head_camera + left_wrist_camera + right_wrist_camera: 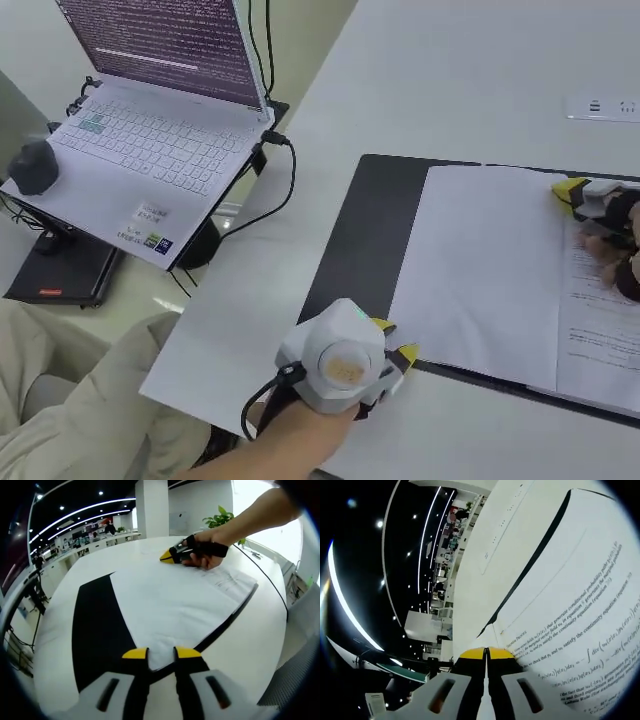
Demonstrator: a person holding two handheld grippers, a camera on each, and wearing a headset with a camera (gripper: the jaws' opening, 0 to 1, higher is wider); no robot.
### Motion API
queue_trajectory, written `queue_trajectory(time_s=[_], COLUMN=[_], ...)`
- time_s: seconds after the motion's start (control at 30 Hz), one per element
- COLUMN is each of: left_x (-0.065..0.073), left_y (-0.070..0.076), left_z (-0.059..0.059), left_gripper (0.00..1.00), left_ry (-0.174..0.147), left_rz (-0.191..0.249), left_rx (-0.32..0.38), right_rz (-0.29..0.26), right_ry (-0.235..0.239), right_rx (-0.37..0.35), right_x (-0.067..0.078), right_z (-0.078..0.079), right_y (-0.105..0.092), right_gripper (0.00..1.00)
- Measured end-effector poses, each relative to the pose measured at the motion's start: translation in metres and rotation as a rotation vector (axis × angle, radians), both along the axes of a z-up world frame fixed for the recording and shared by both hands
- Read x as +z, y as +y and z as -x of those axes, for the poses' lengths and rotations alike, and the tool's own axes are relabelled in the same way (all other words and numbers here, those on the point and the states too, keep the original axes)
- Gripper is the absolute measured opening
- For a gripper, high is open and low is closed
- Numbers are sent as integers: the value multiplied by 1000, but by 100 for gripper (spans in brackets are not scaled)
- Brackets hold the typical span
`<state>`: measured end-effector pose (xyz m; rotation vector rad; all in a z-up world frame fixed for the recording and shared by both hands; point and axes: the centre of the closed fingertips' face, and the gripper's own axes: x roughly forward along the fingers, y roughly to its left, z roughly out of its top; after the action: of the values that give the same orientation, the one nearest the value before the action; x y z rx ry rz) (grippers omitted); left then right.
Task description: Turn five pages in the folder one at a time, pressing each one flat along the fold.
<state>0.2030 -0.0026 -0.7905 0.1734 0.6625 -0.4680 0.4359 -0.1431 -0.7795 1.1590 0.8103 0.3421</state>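
Note:
A black folder [365, 240] lies open on the white table. A blank turned page [480, 270] covers its left half and a printed page [600, 320] lies to the right. My left gripper [398, 340] sits at the folder's near edge, its jaws a narrow gap apart over the blank page's bottom edge [160, 655]. Over at the top of the sheets near the fold, my right gripper [568, 190] is shut, its tips [486, 653] resting on the printed page [580, 630]. The right gripper [167, 556] also shows at the far side in the left gripper view.
An open laptop [150, 110] stands on a raised stand at the left, with a dark mouse [33, 165] and a cable [290, 180] trailing toward the table. A socket plate [605, 107] sits in the table behind the folder. The table's near edge [200, 400] is close to my left hand.

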Motion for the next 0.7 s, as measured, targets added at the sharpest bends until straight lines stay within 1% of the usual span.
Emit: queue_trajectory(time_s=[0.07, 0.27, 0.5, 0.57, 0.63, 0.7], left_x=[0, 0, -1, -1, -1, -1], left_y=[0, 0, 0, 0, 0, 0], left_z=[0, 1, 1, 1, 1, 1], left_gripper=[18, 18, 18, 18, 18, 18], left_ry=[2, 7, 9, 9, 11, 13], left_rz=[-1, -2, -3, -6, -7, -10], left_rx=[0, 0, 0, -2, -3, -6], right_rz=[-5, -42, -82, -99, -98, -104], right_ry=[4, 27, 42, 58, 59, 65], right_rx=[9, 46, 48, 65, 70, 79], right_x=[-1, -2, -2, -1, -2, -2], right_z=[5, 24, 38, 46, 49, 55], right_y=[1, 3, 1, 3, 5, 6], right_gripper=[0, 0, 0, 0, 0, 0])
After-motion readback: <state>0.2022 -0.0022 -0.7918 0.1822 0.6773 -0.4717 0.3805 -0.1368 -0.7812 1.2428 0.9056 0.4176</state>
